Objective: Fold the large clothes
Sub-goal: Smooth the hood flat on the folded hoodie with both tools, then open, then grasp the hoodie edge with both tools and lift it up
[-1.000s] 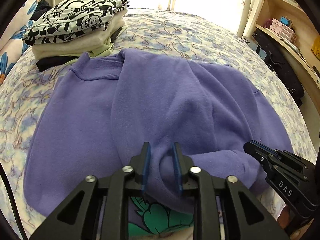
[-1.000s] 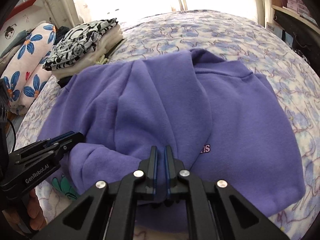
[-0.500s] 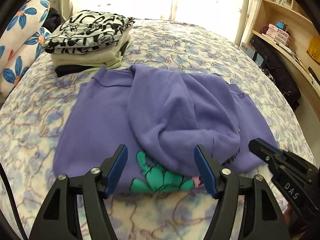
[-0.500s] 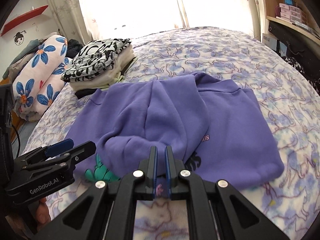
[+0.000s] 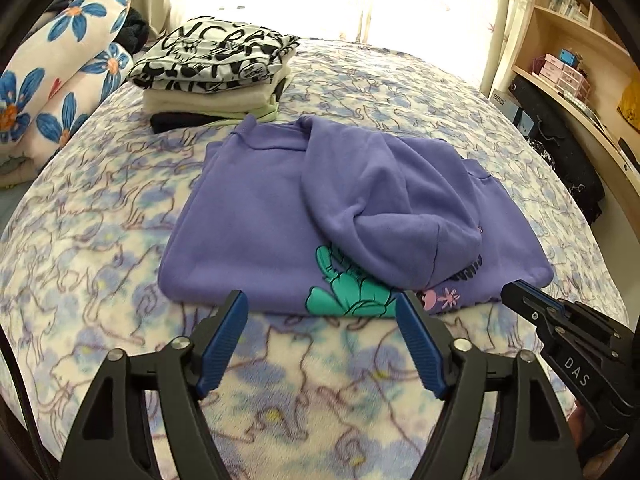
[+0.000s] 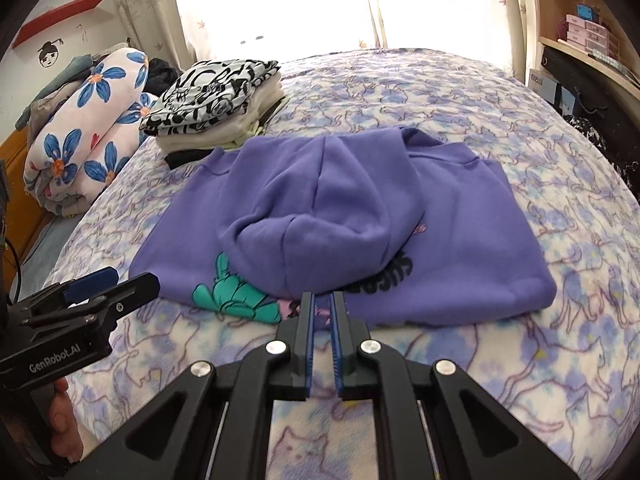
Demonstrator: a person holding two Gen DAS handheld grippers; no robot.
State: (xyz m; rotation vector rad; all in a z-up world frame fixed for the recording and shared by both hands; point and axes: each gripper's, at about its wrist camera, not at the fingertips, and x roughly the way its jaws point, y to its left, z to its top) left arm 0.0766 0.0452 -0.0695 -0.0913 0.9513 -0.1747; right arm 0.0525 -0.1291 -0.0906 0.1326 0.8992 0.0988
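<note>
1. A bed fills both views, covered by a fleece blanket (image 5: 320,380) printed with blue and lilac cat outlines on cream; a bright curtained window stands behind it and wooden shelves (image 5: 576,80) run along the right wall.
2. The purple sweatshirt (image 5: 256,216) lies flat in the middle of the blanket, its sleeves folded in over the chest so they heap into a rounded mound on top.
3. Below that mound a teal flower print (image 5: 348,296) and some dark lettering show along the hem edge nearest the cameras.
4. The left gripper (image 5: 322,312) hangs just short of that hem, its blue-padded jaws spread wide, with the teal print lying between and slightly beyond the tips; it holds nothing.
5. The right gripper (image 6: 323,300) sits at the same hem, its jaws drawn close with only a narrow gap between the pads. The tips reach the cloth edge, but no fabric is visibly caught in the gap.
6. Each gripper appears in the other's view: the right one at the lower right of the left view, the left one at the lower left of the right view.
7. Behind the sweatshirt, toward the far left, stands a stack of folded clothes (image 5: 212,68) topped by a black-and-white print.
8. A rolled floral quilt (image 6: 88,136) lies at the left edge of the bed.
</note>
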